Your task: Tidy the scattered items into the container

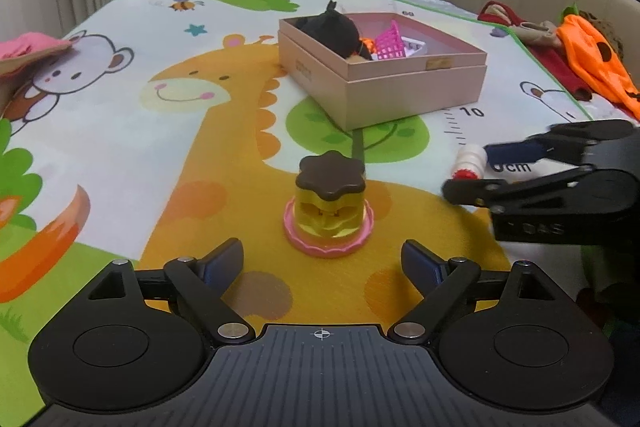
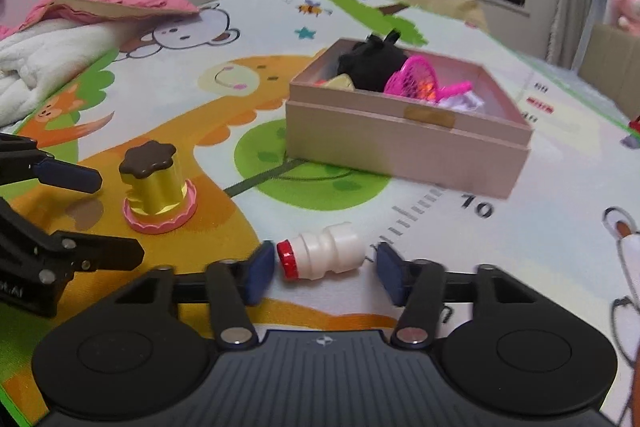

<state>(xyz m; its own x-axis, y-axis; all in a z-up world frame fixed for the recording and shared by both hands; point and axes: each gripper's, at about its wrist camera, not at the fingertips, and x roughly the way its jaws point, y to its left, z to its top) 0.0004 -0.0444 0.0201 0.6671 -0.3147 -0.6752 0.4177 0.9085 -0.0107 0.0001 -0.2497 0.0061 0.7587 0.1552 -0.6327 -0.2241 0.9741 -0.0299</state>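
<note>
Right wrist view shows the right claw (image 2: pixel 322 273) spread wide around a small white bottle (image 2: pixel 322 255) lying on the play mat (image 2: pixel 520 247), pads not touching it, while the left claw (image 1: pixel 322 265) gapes empty before a toy pudding (image 1: pixel 329 205), the pink box (image 1: pixel 384 87) sitting beyond toward the mat's far edge.

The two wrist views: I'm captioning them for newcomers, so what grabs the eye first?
The toy pudding, brown-topped on a pink base, stands on the giraffe mat ahead of the open left gripper. The white bottle with a red cap lies between the open right gripper's fingers. Behind sits the pink box, already holding toys.
</note>
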